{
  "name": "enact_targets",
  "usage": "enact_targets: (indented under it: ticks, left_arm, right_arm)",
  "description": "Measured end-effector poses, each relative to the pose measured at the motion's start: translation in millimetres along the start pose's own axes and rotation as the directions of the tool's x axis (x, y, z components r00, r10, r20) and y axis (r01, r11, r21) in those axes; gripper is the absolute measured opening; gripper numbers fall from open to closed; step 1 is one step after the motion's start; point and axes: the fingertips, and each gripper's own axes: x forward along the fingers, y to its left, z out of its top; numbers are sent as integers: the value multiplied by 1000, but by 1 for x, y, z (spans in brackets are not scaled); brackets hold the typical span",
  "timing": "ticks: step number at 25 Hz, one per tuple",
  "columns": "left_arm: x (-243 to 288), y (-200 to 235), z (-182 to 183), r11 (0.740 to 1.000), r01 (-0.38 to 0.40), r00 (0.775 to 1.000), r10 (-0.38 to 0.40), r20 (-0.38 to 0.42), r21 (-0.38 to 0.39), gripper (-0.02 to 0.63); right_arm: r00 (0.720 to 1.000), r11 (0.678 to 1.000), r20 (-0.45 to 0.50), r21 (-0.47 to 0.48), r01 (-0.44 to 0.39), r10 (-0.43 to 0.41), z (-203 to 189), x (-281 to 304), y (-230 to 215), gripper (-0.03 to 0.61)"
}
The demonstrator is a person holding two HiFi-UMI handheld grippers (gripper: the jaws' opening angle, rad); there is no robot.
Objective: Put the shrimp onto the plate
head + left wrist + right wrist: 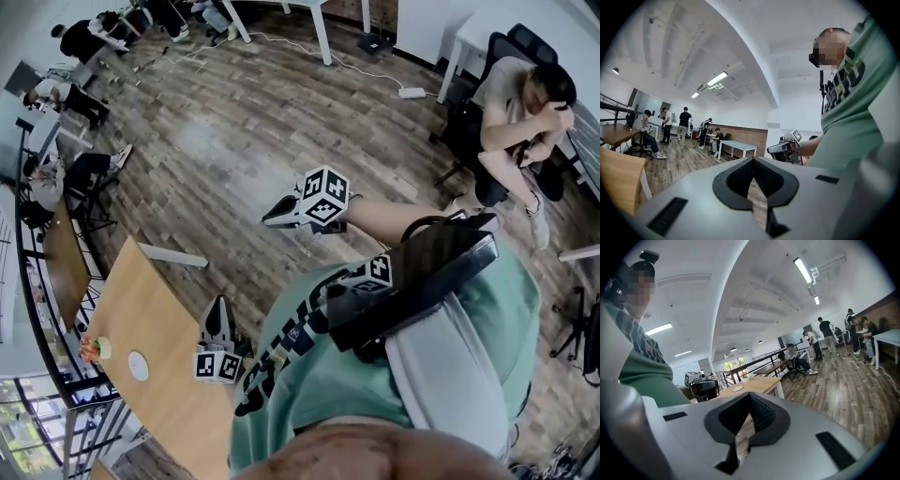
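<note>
Approach stage; nothing picked up yet.
Note left gripper (217,305) and right gripper (270,218) both pressed together, empty, well apart from the table (150,309); plate (138,366) on it, pinkish item (90,349) near it by the edge, possibly the shrimp, unconfirmed; advise reaching the table first, spreading jaws above the shrimp, pinching gently.

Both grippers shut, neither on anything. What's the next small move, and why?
Probably swing the left gripper out over the wooden table toward the small orange-pink item, likely the shrimp, which lies beside the white plate. That gripper is shut and empty, and it is the nearer one, at the table's edge. The right gripper, also shut, is over the floor.
</note>
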Motion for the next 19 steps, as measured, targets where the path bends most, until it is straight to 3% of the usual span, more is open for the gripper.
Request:
enact_targets:
  ticks: [7,19]
  left_arm:
    - [59,-55,-11,998,59,998,-59,-32,1,6]
    - [62,-59,-9,999,54,998,-54,-26,8,6]
  right_arm:
    - [999,1000,30,18,15,-15,-13,-65,-27,6]
    - [999,1000,39,0,7,-7,-12,-74,-23,6]
